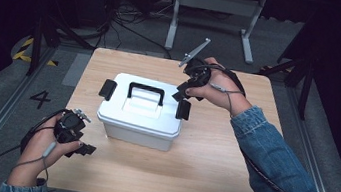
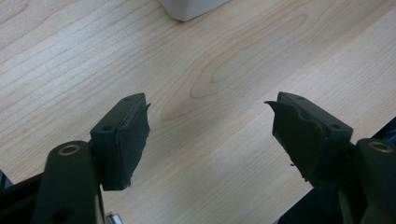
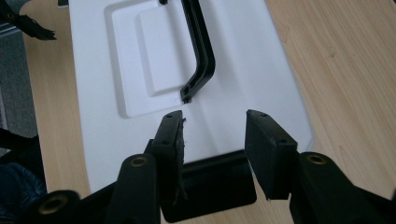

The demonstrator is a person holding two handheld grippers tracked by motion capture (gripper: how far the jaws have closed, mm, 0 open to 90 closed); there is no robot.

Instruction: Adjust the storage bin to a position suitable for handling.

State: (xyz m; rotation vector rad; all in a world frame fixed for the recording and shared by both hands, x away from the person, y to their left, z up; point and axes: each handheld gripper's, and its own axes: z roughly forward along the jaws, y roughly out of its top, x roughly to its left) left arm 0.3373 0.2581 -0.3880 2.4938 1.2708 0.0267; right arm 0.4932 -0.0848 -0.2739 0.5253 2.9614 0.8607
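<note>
White plastic lidded box [image 1: 139, 117] with black carry handle [image 1: 146, 91] on wooden tabletop [image 1: 209, 167]. Right gripper [image 3: 212, 140] above its black side latch [image 3: 210, 189], fingers parted, empty. Left gripper [image 2: 210, 135] wide open, empty.

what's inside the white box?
Can't tell. The white box sits on the table with its lid down, black handle folded flat on top, so the contents are covered. Right gripper hangs open over one side latch.
</note>
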